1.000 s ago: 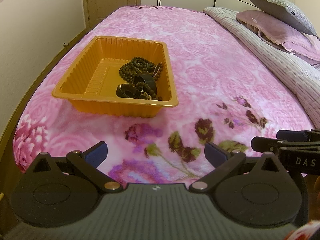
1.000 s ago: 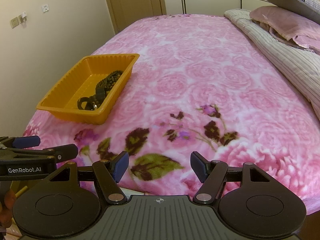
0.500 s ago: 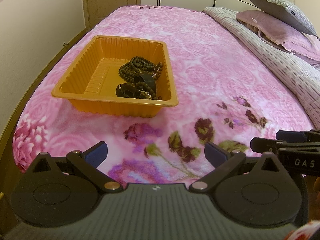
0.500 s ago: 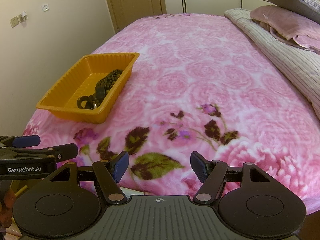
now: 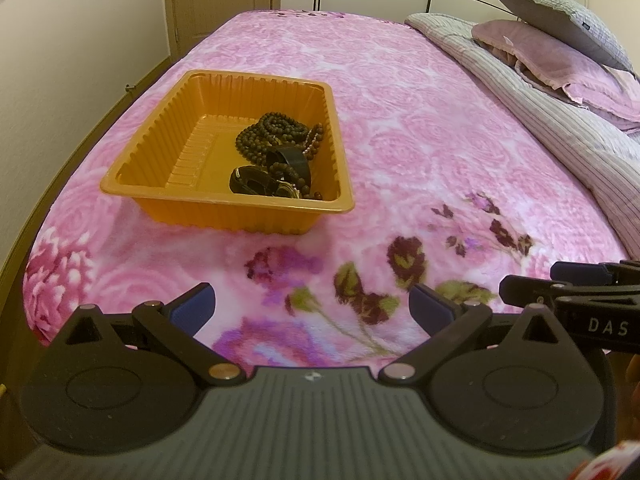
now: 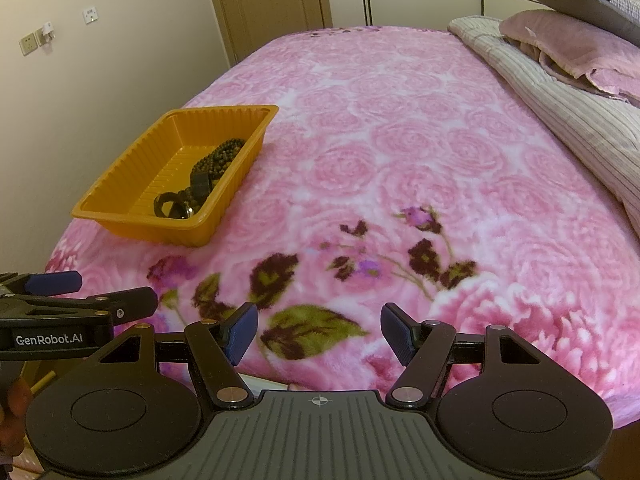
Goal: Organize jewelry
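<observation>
pink floral blanket [image 6: 400,128], pillows [image 6: 568,36], door [image 6: 268,4]

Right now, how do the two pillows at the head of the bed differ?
The grey pillow lies on top, tilted upward; the mauve pillow lies beneath it, flatter. The grey pillow looks textured, with a small dark tag; the mauve pillow looks smoother and rumpled. Both rest on the striped bedding.

Each gripper has a ribbed dark-grey body flanked by two round black discs, with black link arms pinned by silver rivets and blue pads on the fingertips. The left gripper [image 5: 312,308] shows a small white mark at its centre; the right gripper [image 6: 319,334] has a crosshair mark. White lettering on their sides reads "GenRobot.AI" and "DAS"
</observation>
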Demonstrator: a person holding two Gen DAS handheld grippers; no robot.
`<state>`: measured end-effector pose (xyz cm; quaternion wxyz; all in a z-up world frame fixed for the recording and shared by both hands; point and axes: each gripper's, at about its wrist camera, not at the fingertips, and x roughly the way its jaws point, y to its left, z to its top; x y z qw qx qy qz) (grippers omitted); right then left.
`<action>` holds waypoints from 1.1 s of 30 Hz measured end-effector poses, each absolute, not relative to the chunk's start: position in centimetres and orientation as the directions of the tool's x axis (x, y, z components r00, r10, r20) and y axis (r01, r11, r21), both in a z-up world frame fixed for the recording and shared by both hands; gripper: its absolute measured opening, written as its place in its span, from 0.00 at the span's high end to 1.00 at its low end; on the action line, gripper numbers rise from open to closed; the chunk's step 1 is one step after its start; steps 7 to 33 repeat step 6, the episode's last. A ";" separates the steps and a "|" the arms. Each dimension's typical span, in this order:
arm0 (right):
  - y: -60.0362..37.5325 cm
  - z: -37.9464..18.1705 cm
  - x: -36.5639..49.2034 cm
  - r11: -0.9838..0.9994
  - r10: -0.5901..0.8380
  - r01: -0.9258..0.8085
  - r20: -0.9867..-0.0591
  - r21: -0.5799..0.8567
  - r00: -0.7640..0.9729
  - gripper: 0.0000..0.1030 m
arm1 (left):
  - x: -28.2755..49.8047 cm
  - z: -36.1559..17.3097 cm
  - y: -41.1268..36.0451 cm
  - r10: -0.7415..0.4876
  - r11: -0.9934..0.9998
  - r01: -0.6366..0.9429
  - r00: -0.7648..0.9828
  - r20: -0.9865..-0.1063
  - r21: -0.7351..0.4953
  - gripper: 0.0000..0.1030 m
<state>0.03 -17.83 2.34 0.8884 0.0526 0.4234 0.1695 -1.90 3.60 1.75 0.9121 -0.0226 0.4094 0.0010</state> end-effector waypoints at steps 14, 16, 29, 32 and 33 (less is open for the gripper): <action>-17.8 2.3 0.0 0.937 0.346 -0.256 -0.734 0.238 0.584 0.34 | -1.8 1.7 3.8 -0.028 0.998 -0.028 0.673 -0.739 -0.063 0.00; -17.8 2.3 0.0 0.937 0.346 -0.256 -0.734 0.238 0.584 0.34 | -1.8 1.7 3.8 -0.028 0.998 -0.028 0.673 -0.739 -0.063 0.00; -17.8 2.3 0.0 0.937 0.346 -0.256 -0.734 0.238 0.584 0.34 | -1.8 1.7 3.8 -0.028 0.998 -0.028 0.673 -0.739 -0.063 0.00; -17.8 2.3 0.0 0.937 0.346 -0.256 -0.734 0.238 0.584 0.34 | -1.8 1.7 3.8 -0.028 0.998 -0.028 0.673 -0.739 -0.063 0.00; -17.8 2.3 0.0 0.937 0.346 -0.256 -0.734 0.238 0.584 0.34 | -1.8 1.7 3.8 -0.028 0.998 -0.028 0.673 -0.739 -0.063 0.00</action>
